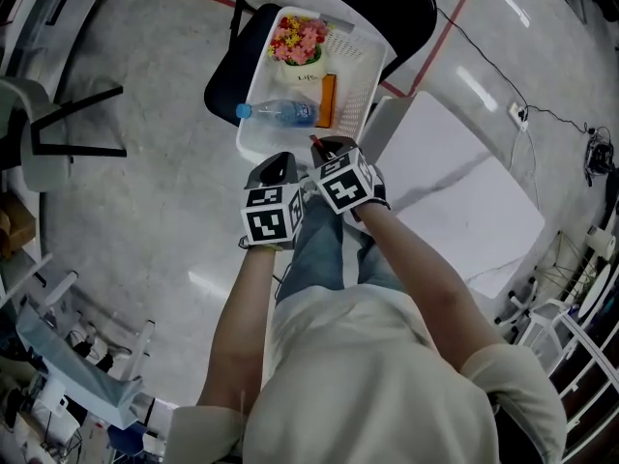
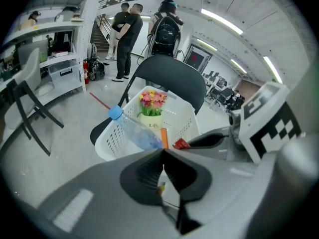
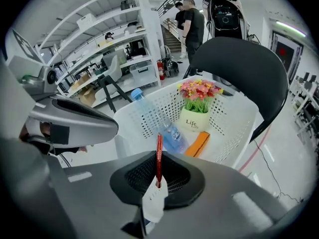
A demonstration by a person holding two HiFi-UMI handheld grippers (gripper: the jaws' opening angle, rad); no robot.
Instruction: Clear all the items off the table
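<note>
One thin red packet (image 3: 158, 153) is sitting edge-on between the closed fingers of the right gripper (image 3: 159, 176), over the near rim of the white basket (image 3: 234, 133). It is looking light, flimsy and slippery, so a pinch well inside its edge is probably suiting it best. The left gripper (image 2: 163, 159) is hovering with its fingers pressed together, and nothing is showing between them.

Bright, even light from ceiling strips (image 2: 222, 21); glare on the floor (image 1: 208, 283); fisheye edges dark, warped.
</note>
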